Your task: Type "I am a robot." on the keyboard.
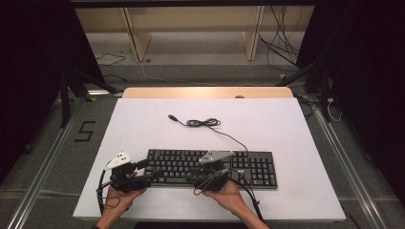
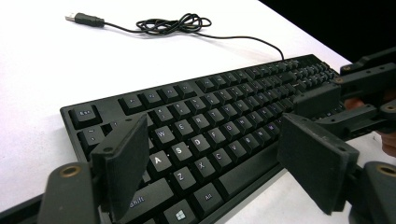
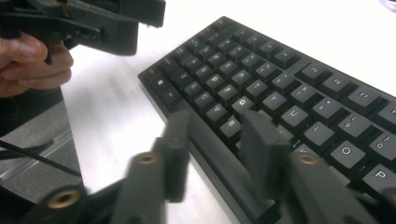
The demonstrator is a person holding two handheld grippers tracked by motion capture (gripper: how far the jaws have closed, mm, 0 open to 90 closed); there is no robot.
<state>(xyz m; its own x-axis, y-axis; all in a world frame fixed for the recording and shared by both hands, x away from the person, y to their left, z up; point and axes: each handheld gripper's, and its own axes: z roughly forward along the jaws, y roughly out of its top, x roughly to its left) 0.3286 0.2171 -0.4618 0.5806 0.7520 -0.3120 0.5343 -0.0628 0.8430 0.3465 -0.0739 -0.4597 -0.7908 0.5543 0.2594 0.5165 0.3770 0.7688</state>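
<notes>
High view, one keyboard (image 1: pixel 212 168), two grippers: left gripper (image 1: pixel 152 175), right gripper (image 1: pixel 190 177)

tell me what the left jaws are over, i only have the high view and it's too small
Observer: In the left gripper view the left gripper is open, its jaws standing apart above the left end of the keyboard, around the A, S and X keys.
Operator: ok and the right one
Observer: The right gripper is open too, with a gap between its jaws, near the keyboard's front edge by the B key.
Operator: is the cable plugged into anything
Observer: No, the plug lies loose on the white table, with the cable bunched in a tangle beside it.
</notes>
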